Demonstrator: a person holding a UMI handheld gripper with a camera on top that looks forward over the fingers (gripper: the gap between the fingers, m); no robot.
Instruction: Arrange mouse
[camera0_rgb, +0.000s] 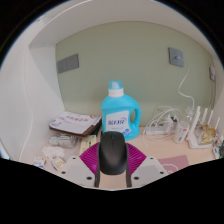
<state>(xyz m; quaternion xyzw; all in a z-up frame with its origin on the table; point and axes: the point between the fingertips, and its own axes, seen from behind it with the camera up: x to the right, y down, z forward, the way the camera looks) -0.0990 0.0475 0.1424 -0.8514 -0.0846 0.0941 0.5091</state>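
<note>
A black computer mouse (111, 155) sits between my two fingers, its long axis pointing away from me. Both magenta pads (88, 158) press against its sides, so my gripper (111, 162) is shut on it. The mouse appears lifted above the light wooden table (165, 150). Its underside and whatever lies below it are hidden.
A blue detergent bottle (119, 113) stands on the table just beyond the mouse. To its left is a box of clutter (72, 125). A white router with antennas (203, 130) and cables (165, 126) lie at the right. A pink mat (173, 163) lies at the right front. A green wall stands behind.
</note>
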